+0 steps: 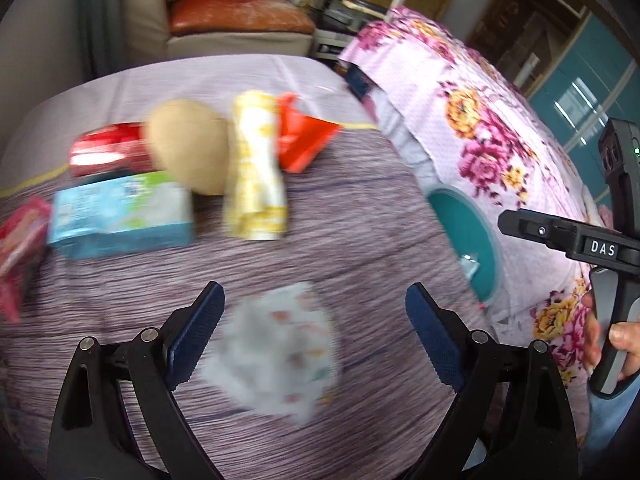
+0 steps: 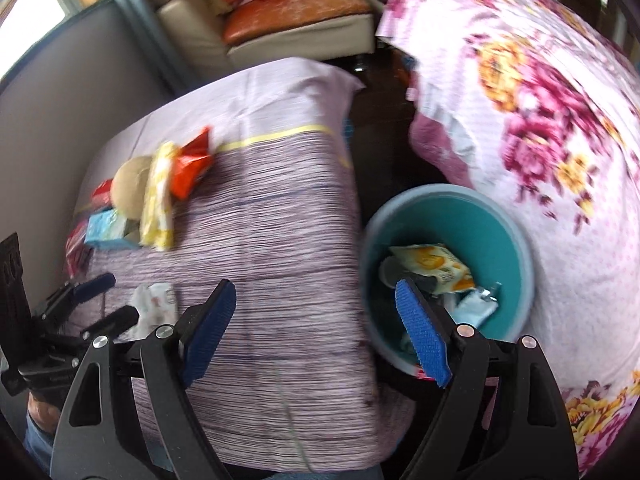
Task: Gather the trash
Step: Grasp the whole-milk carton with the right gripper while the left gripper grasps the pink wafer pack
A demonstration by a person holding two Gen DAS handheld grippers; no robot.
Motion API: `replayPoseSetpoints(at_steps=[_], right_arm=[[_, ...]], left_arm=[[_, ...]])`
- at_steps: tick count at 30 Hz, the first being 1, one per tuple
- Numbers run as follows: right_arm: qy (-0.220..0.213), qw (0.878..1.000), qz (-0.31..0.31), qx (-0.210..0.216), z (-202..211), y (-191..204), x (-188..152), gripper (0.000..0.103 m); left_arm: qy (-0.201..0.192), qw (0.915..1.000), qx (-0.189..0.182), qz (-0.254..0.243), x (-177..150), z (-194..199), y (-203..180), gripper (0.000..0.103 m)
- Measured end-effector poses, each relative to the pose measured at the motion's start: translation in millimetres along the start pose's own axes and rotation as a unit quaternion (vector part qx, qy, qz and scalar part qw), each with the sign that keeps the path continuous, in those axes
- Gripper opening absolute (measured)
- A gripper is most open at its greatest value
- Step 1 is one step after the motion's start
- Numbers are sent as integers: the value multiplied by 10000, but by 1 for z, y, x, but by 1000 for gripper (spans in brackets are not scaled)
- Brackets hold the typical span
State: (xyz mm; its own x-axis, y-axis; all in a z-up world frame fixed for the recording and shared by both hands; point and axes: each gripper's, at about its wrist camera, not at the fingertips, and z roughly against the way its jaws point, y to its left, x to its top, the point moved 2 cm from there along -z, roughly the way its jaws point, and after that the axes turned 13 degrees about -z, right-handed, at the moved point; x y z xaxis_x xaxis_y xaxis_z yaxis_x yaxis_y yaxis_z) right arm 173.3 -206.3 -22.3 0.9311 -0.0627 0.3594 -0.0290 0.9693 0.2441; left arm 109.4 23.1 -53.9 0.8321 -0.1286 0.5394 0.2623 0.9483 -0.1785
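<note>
A crumpled white wrapper (image 1: 276, 352) lies on the striped purple tablecloth (image 1: 340, 220). My left gripper (image 1: 314, 308) stands open around it, with its blue pads (image 1: 196, 332) well clear on both sides. In the right wrist view the same wrapper (image 2: 154, 308) sits at the tips of the left gripper (image 2: 124, 296). My right gripper (image 2: 316, 304) is open and empty. It hangs over the table edge beside a teal bin (image 2: 520, 260), which holds a yellow packet (image 2: 436, 268) and other wrappers.
At the table's far side lie an orange-red snack bag (image 1: 308, 140), a yellow-white packet (image 1: 256, 168), a beige round thing (image 1: 188, 148), a red pack (image 1: 108, 152) and a blue tissue pack (image 1: 120, 216). A floral cloth (image 1: 480, 128) covers furniture right of the bin. A hand (image 1: 624, 340) holds the right tool.
</note>
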Motion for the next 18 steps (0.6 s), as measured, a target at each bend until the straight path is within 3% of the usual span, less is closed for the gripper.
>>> replayPoseSetpoints(at_steps=[6,9,18], right_arm=[[307,9955,887,151,-22,80,-5,78],[441,9866,1540,308,-35,126,-8,78],[892,9412,3127,915,-74,245,-18,78]], left_arm=[[-134,9989,372,232,-20,34,61,92],[-141,9976,581,338,-32,48,93,92],[-62,9913,1064,774,-66,75,186,92]])
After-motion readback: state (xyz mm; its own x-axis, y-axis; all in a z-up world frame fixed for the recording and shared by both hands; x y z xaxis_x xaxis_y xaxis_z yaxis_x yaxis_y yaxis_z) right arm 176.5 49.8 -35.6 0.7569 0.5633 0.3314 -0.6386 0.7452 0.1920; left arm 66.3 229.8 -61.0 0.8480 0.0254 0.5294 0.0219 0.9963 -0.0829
